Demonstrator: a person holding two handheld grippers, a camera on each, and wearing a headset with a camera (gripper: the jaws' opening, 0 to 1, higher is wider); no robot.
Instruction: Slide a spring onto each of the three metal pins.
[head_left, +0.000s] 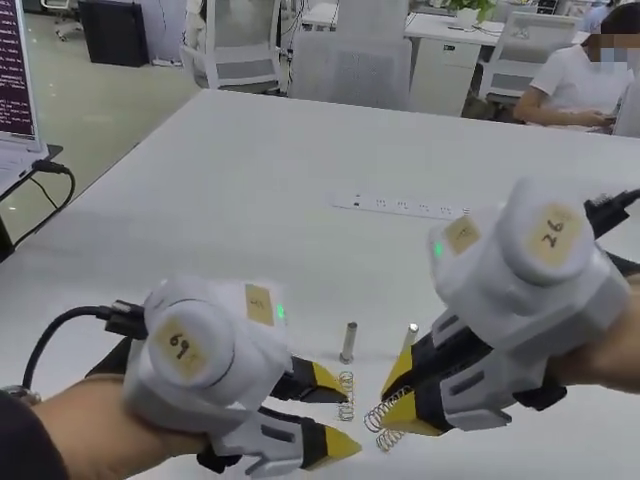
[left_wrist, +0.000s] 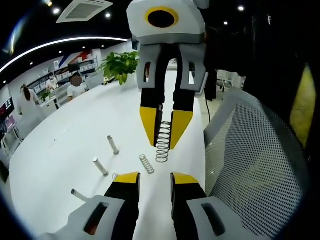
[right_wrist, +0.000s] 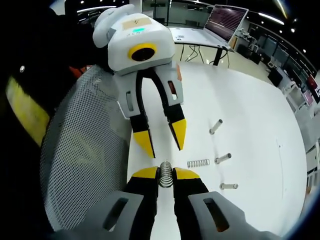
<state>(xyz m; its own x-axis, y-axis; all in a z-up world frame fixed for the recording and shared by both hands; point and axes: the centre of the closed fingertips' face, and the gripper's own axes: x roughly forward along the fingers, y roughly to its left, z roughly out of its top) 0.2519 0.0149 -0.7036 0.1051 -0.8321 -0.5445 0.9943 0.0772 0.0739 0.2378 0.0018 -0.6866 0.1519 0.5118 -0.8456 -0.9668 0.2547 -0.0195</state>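
Two of the metal pins (head_left: 349, 342) (head_left: 411, 335) stand upright on the white table (head_left: 250, 180). My right gripper (head_left: 392, 405) is shut on a spring (head_left: 378, 420) just in front of them; in the right gripper view that spring (right_wrist: 165, 174) sticks up between my closed jaws (right_wrist: 166, 176). A second spring (head_left: 346, 395) lies loose between the grippers. My left gripper (head_left: 335, 412) faces the right one, open and holding nothing. The left gripper view shows three pins (left_wrist: 113, 145) (left_wrist: 100, 166) (left_wrist: 79, 195), the loose spring (left_wrist: 146, 164) and the held spring (left_wrist: 162, 142).
A white power strip (head_left: 400, 207) lies farther back on the table. A laptop (head_left: 15, 90) and a black cable (head_left: 50, 185) are at the left edge. Office chairs (head_left: 350, 55) and a seated person (head_left: 570, 85) are beyond the far edge. A mesh chair back (left_wrist: 250, 150) is close behind.
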